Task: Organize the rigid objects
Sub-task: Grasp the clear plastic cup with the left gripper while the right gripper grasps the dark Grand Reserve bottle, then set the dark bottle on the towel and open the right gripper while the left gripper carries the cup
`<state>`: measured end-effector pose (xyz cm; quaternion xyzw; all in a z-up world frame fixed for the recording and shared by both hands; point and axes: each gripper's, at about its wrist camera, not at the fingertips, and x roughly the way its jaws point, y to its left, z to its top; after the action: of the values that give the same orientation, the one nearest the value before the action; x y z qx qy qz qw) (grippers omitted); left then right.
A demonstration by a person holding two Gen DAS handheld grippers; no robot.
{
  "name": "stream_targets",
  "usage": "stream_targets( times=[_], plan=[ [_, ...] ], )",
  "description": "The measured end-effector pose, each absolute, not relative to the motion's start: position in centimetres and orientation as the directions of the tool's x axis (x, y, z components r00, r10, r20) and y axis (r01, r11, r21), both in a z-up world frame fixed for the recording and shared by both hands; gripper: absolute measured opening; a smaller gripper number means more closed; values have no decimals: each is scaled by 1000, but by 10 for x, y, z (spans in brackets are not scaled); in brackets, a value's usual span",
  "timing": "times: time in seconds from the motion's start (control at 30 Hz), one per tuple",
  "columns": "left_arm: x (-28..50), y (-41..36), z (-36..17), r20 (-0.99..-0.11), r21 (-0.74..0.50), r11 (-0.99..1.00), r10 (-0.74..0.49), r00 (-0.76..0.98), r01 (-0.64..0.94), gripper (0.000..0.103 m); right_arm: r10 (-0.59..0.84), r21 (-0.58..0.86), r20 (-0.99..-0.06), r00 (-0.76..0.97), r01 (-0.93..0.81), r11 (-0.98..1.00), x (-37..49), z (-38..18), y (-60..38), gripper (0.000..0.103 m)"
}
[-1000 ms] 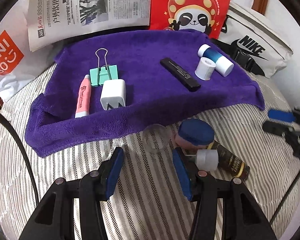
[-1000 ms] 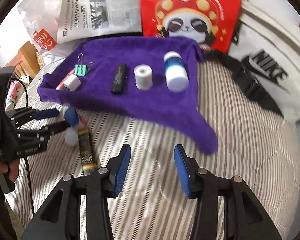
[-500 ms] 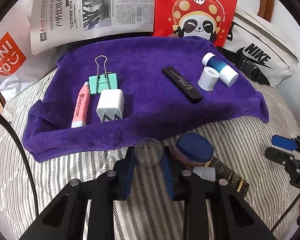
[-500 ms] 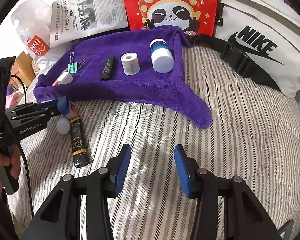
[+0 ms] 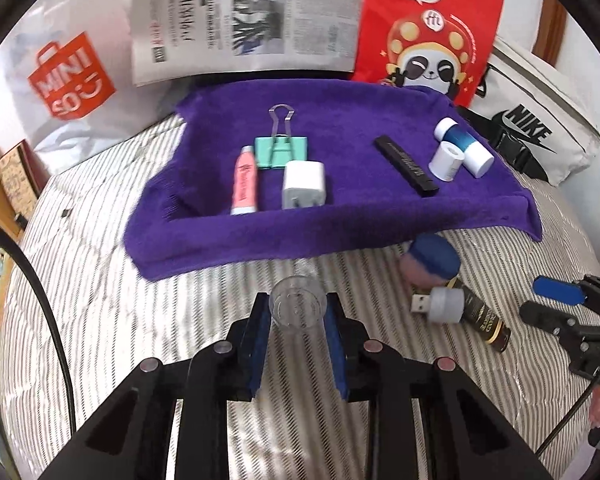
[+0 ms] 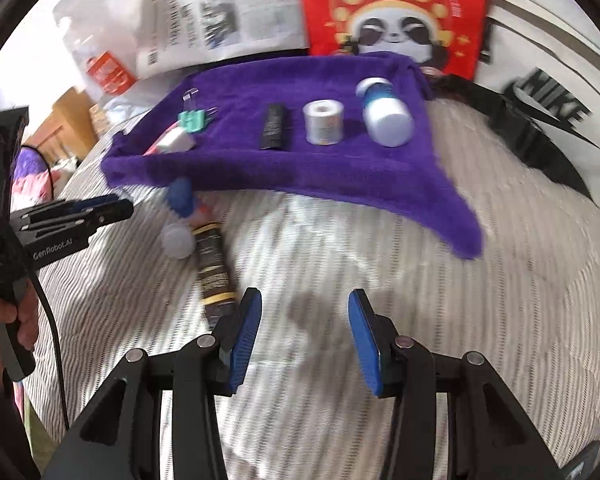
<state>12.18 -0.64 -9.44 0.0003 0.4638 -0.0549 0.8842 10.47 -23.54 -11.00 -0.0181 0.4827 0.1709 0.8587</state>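
Note:
My left gripper (image 5: 298,312) is shut on a small clear plastic cup (image 5: 298,301), held just above the striped bedding in front of the purple towel (image 5: 340,216). On the towel lie a pink tube (image 5: 244,181), a mint binder clip (image 5: 281,151), a white charger (image 5: 303,184), a black stick (image 5: 405,164), a white roll (image 5: 446,161) and a blue-and-white bottle (image 5: 464,146). A blue-capped pink jar (image 5: 432,262), a white USB plug (image 5: 444,304) and a dark tube (image 5: 482,318) lie on the bedding to the right. My right gripper (image 6: 304,328) is open over bare bedding, with nothing between its fingers.
A newspaper (image 5: 244,16), a red panda bag (image 5: 428,32), a white Miniso bag (image 5: 68,76) and a white Nike bag (image 5: 536,132) line the back. A wooden shelf edge (image 5: 16,184) stands at the left. A hand (image 6: 8,320) grips the left gripper's handle.
My left gripper closed on the clear cup and lifted it off the bedding, drawing back from the towel. My right gripper shifted left toward the dark tube, still open.

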Motion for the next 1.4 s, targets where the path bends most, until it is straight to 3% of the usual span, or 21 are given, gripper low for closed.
stream_targets(
  times=[0.23, 0.47, 0.53, 0.6, 0.83, 1.4],
  plan=[
    [111, 10, -89, -816, -75, 994, -109, 568, 82, 26, 318, 154, -843, 433, -373, 915, 108, -120, -205, 45],
    [107, 15, -90, -818, -90, 992, -122, 562, 85, 26, 272, 71, -846, 458, -409, 910, 111, -123, -185, 44],
    [106, 13, -91, -819, -91, 992, -124, 560, 86, 26, 254, 33, -842, 475, -424, 905, 112, -124, -179, 37],
    [106, 13, -92, -819, -95, 992, -129, 560, 89, 26, 233, -3, -839, 491, -433, 902, 112, -124, -177, 23],
    [105, 15, -95, -823, -99, 991, -133, 552, 91, 26, 226, 57, -852, 472, -345, 937, 119, -122, -212, 23],
    [117, 8, -106, -841, -95, 990, -133, 524, 100, 26, 235, 52, -850, 472, -368, 928, 129, -121, -208, 23]
  ],
)
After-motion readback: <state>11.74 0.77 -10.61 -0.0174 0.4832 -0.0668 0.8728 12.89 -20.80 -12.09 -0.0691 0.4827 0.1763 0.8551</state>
